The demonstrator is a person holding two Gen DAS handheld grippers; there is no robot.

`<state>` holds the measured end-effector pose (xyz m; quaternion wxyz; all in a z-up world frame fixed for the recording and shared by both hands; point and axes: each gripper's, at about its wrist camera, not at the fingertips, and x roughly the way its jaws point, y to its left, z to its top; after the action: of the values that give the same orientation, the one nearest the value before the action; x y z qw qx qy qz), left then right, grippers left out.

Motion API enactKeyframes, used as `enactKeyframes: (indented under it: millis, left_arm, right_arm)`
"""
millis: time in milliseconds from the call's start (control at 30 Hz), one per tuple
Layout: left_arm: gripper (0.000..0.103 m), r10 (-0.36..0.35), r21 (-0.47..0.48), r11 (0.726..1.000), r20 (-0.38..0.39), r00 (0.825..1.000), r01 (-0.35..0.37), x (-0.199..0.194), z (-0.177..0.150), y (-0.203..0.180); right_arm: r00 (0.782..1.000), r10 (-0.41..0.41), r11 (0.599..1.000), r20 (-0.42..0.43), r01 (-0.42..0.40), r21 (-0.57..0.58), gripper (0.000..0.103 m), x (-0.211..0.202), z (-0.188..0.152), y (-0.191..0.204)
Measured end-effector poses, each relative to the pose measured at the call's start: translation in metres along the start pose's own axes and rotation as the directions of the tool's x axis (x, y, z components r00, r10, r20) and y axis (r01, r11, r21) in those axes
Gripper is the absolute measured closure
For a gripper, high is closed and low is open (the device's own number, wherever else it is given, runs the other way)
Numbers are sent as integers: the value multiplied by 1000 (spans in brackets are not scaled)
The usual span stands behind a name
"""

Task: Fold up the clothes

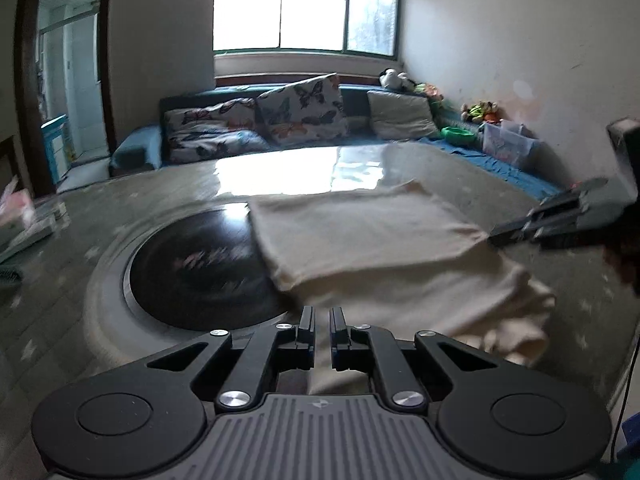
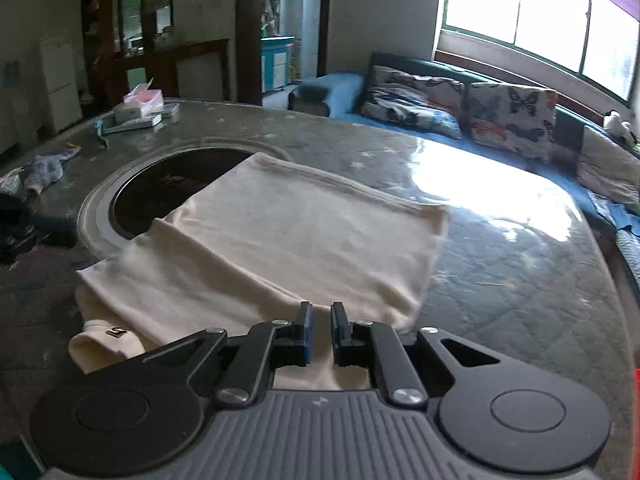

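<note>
A cream garment (image 1: 372, 248) lies partly folded on the round table, its upper layer flat and its right end bunched. In the right wrist view the same garment (image 2: 288, 240) covers part of the dark round inset, with a small label near its left corner. My left gripper (image 1: 322, 320) hovers over the garment's near edge, jaws a narrow gap apart with nothing between them. My right gripper (image 2: 321, 316) sits over the near edge too, jaws slightly apart and empty. The right gripper also shows in the left wrist view (image 1: 520, 232) at the garment's right edge.
The table (image 2: 500, 280) has a quilted grey cover and a dark round inset (image 1: 192, 264). A tissue box and books (image 2: 136, 112) and a crumpled blue cloth (image 2: 44, 172) lie at its far left. A sofa with butterfly pillows (image 1: 256, 124) stands under the window.
</note>
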<state>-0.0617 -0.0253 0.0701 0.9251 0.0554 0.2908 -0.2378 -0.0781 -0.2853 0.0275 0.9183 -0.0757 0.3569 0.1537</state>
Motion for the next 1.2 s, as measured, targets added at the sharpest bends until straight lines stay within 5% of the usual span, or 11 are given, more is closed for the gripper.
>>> enactKeyframes:
  millis: [233,467,633,800,1067,1200]
  left_arm:
    - [92,-22,14,1000,-32,999,23,55,22,-13]
    - [91,-14,33,999,-88,996,17,77,15,-8]
    - [79,-3,61,998,-86,996,8,69,6,-7]
    - [79,-24,127,991,-77,997,34,39,-4,-11]
    - [57,-52,328,942,-83,995,77,-4,-36,-34]
    - [56,-48,425,902,-70,996,73,-3,-50,-53]
  right_arm:
    - [998,21,1000,-55,-20,15,94,28,-6,4]
    - [996,65,997,-59,-68,-42,94,2,-13,12]
    - [994,72,996,-88,-76,-52,94,0,-28,15]
    - [994,69,995,-82,-74,-69,93,-8,-28,19]
    - [994,70,992,-84,-78,-98,87,-13,-27,22]
    - [994,65,989,-89,-76,-130,86,-20,-28,25]
